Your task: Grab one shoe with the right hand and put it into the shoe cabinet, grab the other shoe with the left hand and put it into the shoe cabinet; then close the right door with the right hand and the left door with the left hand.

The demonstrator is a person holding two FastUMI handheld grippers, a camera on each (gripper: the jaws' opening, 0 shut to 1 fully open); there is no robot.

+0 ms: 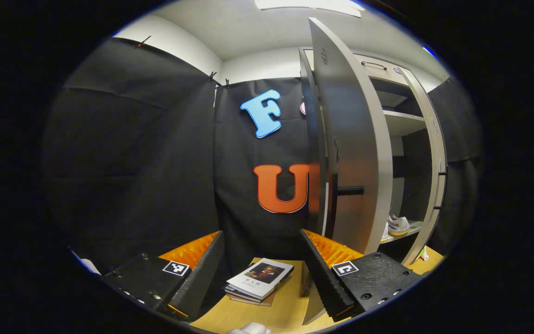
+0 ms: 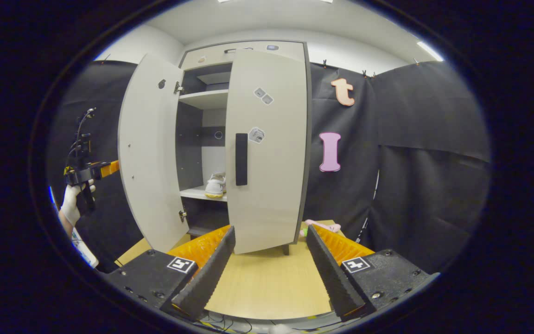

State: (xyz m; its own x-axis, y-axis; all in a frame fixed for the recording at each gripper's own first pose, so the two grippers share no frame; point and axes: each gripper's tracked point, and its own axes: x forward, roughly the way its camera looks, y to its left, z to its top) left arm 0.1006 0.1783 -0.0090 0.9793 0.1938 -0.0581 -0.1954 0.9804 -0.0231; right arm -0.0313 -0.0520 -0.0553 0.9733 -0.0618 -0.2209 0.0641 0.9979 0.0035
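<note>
With both grippers spread and empty, the left gripper point(image 1: 262, 273) sat behind the open left door point(image 2: 149, 153), which risked swinging onto the shoe point(image 2: 215, 185).

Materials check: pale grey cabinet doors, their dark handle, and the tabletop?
Pale grey cabinet doors: likely laminated board with a matte, smooth finish; flat, even colour and a dark edge strip. Dark vertical door handle: matte black, plastic or painted metal; cannot tell which. Light wood-look tabletop: faint grain lines with a soft sheen, probably laminate or veneer.
</note>
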